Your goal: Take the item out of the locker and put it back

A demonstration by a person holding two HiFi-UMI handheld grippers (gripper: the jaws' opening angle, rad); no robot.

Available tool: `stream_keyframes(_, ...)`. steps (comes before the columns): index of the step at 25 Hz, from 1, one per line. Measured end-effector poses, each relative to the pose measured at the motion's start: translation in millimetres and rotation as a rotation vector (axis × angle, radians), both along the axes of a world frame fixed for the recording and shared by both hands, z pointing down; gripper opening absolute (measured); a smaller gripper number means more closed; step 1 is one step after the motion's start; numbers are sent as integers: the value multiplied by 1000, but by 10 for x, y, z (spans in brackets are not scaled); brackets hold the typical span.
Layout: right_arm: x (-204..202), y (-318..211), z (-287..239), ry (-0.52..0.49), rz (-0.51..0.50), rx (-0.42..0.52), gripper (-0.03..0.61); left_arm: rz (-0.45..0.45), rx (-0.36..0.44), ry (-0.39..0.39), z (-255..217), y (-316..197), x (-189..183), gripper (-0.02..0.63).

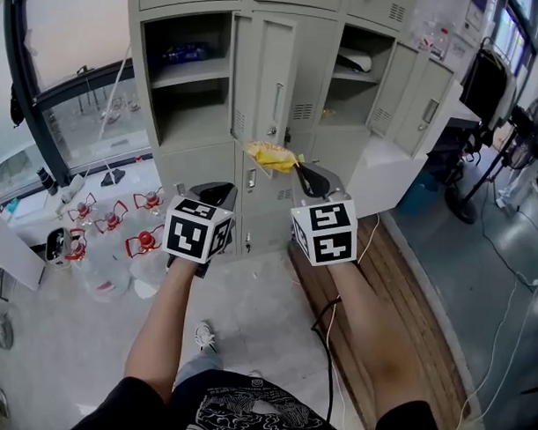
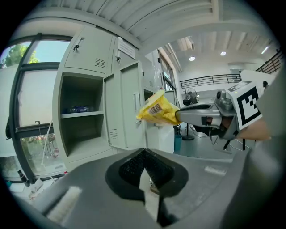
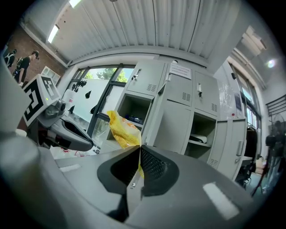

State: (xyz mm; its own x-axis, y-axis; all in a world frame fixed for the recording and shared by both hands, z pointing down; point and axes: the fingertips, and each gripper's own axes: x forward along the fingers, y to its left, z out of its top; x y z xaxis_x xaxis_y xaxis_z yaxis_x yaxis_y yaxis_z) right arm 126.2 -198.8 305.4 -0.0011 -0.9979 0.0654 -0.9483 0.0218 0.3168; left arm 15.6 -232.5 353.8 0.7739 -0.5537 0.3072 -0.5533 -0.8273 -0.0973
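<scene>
A crumpled yellow snack bag [image 1: 271, 155] hangs in the air in front of the grey lockers [image 1: 275, 86], with my right gripper [image 1: 300, 169] shut on its edge. The right gripper view shows the bag [image 3: 121, 129] sticking up and left from the closed jaws [image 3: 140, 151]. My left gripper [image 1: 217, 194] floats just left of it, shut and empty, its pads [image 2: 145, 156] meeting. From the left gripper view the bag [image 2: 158, 109] sits at the tip of the right gripper [image 2: 179, 115]. Two locker compartments stand open, the left one [image 1: 190, 83] and the right one [image 1: 362, 81].
A blue packet [image 1: 185, 51] lies on the left compartment's shelf, a white item [image 1: 354, 60] on the right one's. Red-capped water jugs [image 1: 145, 242] crowd the floor at left. A wooden platform [image 1: 399, 285] with a cable runs along the right, and stands and chairs [image 1: 493, 94] are beyond it.
</scene>
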Motion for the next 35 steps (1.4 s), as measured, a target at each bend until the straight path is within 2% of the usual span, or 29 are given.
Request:
stream_keyframes(8, 438, 425, -18, 9, 90, 11, 28, 93, 3, -1, -4, 292, 490, 0)
stream_keyframes(24, 1472, 1155, 12, -15, 337, 3, 28, 316, -10, 2, -43, 758, 1528, 0)
stream_keyframes(35, 2227, 1257, 85, -23, 440, -16, 28, 402, -20, 5, -39, 741, 2284, 0)
